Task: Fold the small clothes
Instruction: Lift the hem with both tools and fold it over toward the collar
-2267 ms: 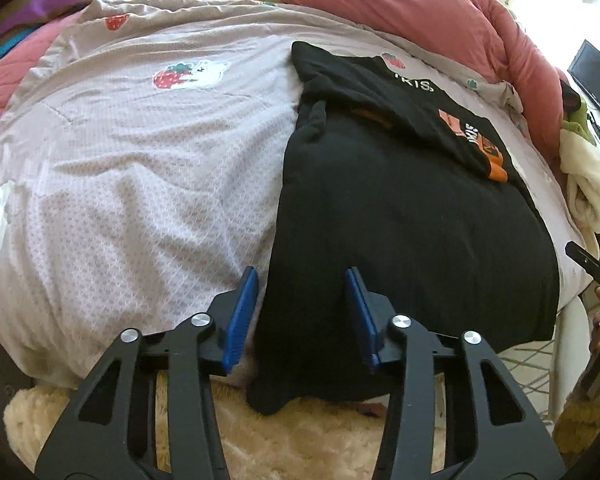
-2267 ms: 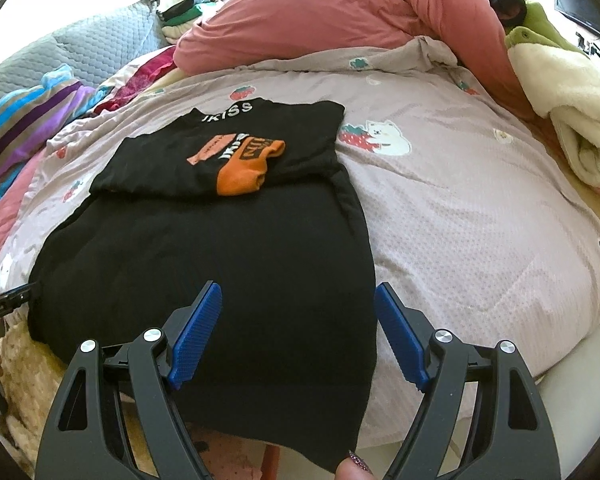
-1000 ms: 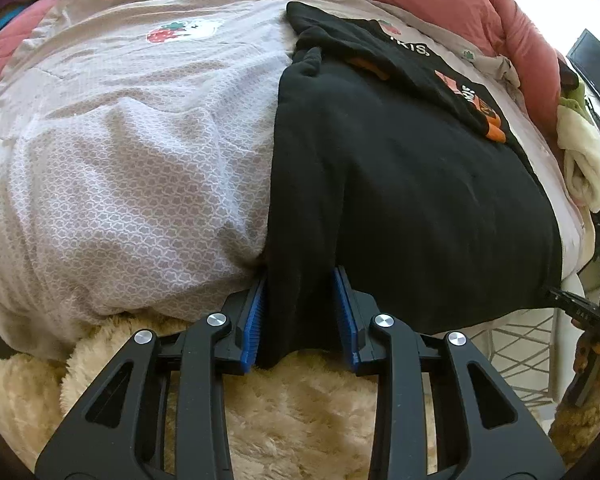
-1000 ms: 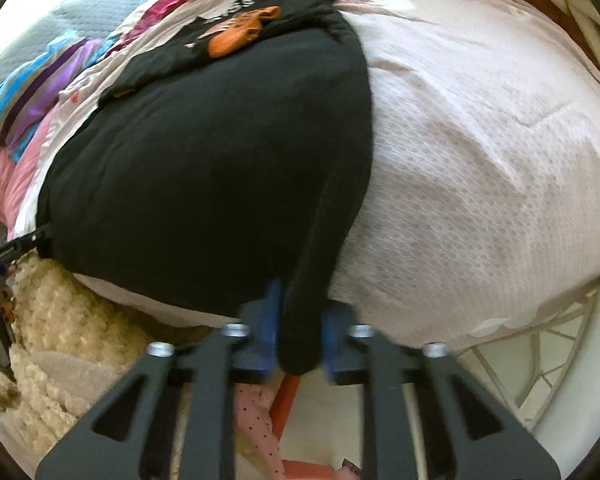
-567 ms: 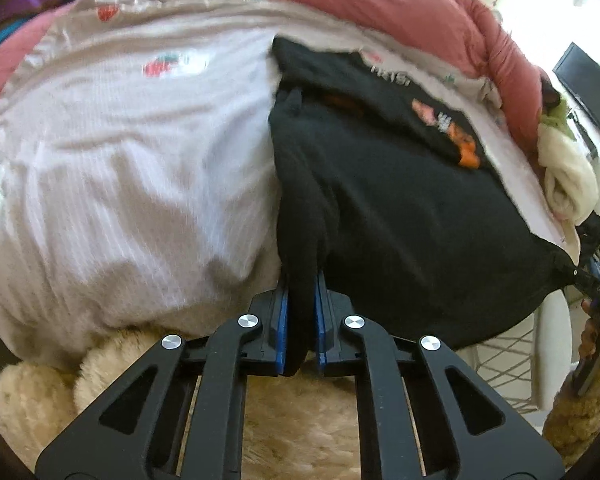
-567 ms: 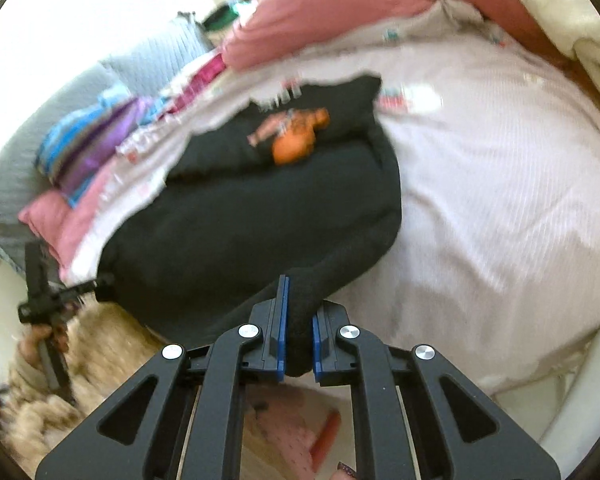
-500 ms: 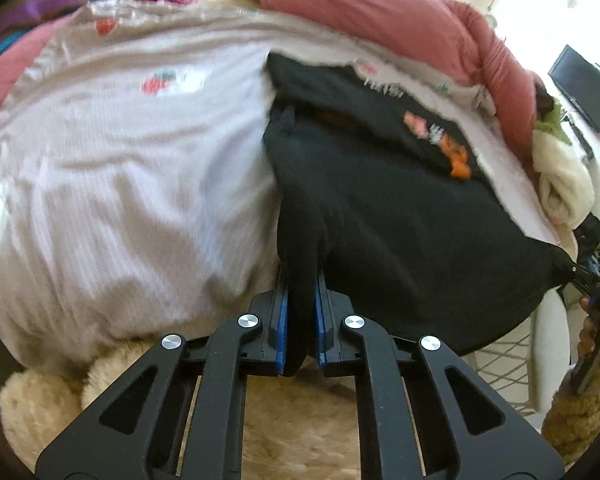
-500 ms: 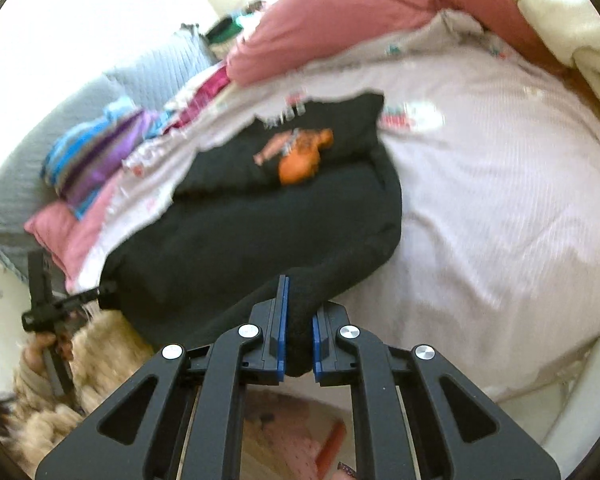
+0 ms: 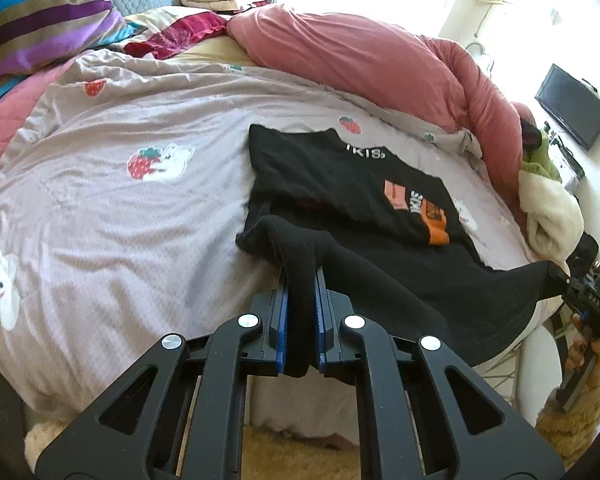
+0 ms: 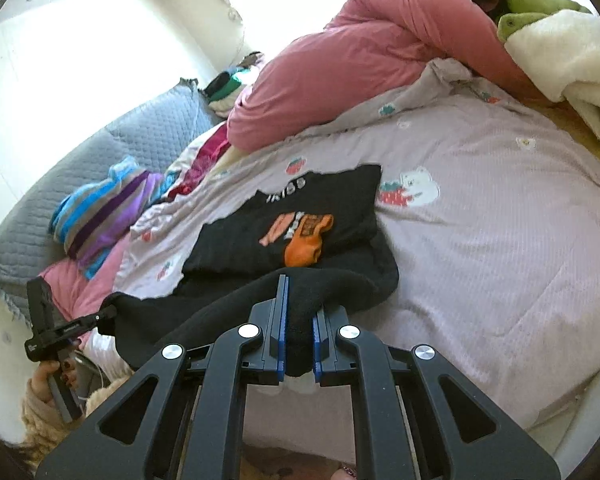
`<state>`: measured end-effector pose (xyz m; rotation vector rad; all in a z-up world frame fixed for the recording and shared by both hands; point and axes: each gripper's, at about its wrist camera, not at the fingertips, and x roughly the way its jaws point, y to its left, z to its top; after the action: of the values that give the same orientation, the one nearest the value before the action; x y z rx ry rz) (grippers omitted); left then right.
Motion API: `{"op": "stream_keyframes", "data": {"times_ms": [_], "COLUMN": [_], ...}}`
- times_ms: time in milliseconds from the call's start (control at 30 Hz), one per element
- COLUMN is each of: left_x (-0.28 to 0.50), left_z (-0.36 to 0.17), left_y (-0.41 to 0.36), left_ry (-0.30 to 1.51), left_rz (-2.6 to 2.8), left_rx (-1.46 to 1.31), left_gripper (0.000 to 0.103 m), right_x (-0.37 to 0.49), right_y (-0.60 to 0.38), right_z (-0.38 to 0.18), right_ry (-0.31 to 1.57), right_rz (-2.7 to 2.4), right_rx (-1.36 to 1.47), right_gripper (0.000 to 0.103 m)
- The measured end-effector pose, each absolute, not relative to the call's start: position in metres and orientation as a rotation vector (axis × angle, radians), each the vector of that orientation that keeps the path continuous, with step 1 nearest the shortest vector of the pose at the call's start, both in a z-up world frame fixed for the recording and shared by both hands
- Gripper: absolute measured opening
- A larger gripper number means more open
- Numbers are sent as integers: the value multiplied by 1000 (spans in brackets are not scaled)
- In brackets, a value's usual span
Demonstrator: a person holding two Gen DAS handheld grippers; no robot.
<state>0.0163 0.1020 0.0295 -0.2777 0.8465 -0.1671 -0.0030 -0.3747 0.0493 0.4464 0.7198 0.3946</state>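
Observation:
A black shirt (image 9: 352, 184) with an orange print lies on the lilac bedspread (image 9: 100, 208), its top part folded over. My left gripper (image 9: 299, 320) is shut on the shirt's lower left corner and holds it lifted above the bed. My right gripper (image 10: 299, 332) is shut on the lower right corner of the shirt (image 10: 300, 216), also lifted. The hem hangs stretched between the two grippers. Each gripper shows in the other's view, the right one (image 9: 572, 280) at far right, the left one (image 10: 100, 316) at far left.
A pink duvet (image 9: 380, 60) is heaped along the far side of the bed. Striped cloth (image 9: 40, 24) and a grey pillow (image 10: 120, 140) lie at the head. A cream fleece blanket (image 10: 560, 60) sits at the right. A shaggy rug (image 9: 300, 456) lies below the bed's edge.
Both grippers closed on the shirt's bottom corners, then lifted and carried the hem up and forward over the shirt's body. The lower part of the shirt has come off the bed's edge.

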Motion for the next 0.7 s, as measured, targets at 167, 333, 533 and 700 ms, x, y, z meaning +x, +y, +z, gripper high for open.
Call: {"op": "stream_keyframes", "data": {"times_ms": [167,333,533,700], "left_x": [28,36,42,48], "left_z": [37,41,45,49], "left_y": [103,105,105,106], "left_ry": [828,815,804,791], "left_rz": [-163,-157,-156,-158], "left_rx": [-283,-287,-293,-300], "left_gripper": [5,5,5,5], "right_x": [4,10,15,22], "right_y": [-377,-378,-381,-378], "right_z": [55,56,56,60], "right_ry": [704,696,689,679], "right_rz": [379,360,348,346], "right_rx": [444,446,465,459], "right_gripper": [8,8,8,8]}}
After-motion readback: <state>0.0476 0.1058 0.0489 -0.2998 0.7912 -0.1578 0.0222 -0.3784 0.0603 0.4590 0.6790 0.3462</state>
